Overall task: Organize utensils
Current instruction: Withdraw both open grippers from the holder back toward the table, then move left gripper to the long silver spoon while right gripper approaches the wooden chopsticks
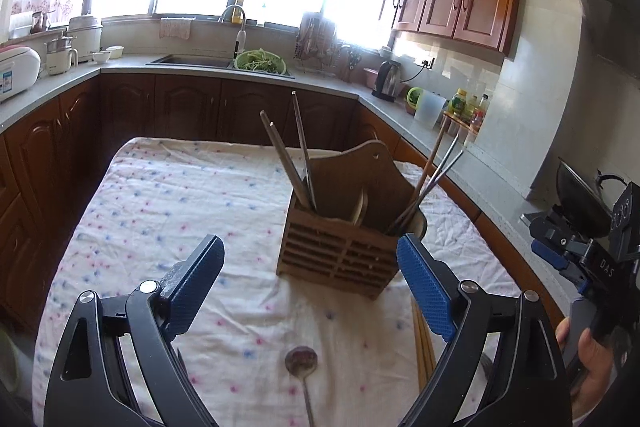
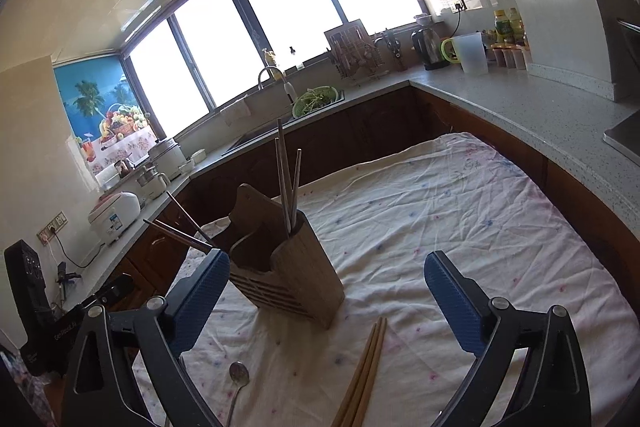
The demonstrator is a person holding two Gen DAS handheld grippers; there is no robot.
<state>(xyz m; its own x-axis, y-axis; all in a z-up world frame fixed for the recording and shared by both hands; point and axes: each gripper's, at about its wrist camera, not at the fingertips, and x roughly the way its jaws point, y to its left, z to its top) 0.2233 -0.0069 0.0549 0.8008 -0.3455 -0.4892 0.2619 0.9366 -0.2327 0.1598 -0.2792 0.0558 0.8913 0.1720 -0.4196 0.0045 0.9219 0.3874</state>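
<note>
On the cloth (image 1: 160,211), white cotton dotted pink and blue and creased all over, stands the caddy (image 1: 340,251), a wooden box with a slotted front and a tall shaped back board with a small hole near its top. Legible writing is scarce: "DAS" shows in pale letters on the black body of the right gripper (image 2: 326,291) where the left wrist view catches it to the right of the caddy; a label on the white cooker (image 1: 16,75), on the counter far left of the caddy, is too small to read. Thin, straight grey chopsticks (image 1: 298,155) lean out of the caddy's left compartment, and more sticks (image 1: 436,179) splay from its right one. In front of the caddy, flat on the cloth, lie a metal spoon (image 1: 302,363), bowl toward the caddy, and to its right a pair of pale wooden chopsticks (image 2: 366,367), side by side. The left gripper (image 1: 310,283) hovers before the caddy, pointing somewhat down, its blue ribbed pads (image 1: 200,279) wide apart with nothing between them. The right gripper's pads (image 2: 452,303) also stand wide apart, empty, to the right of the caddy. A hand (image 1: 588,367) grips the right gripper's handle.
</note>
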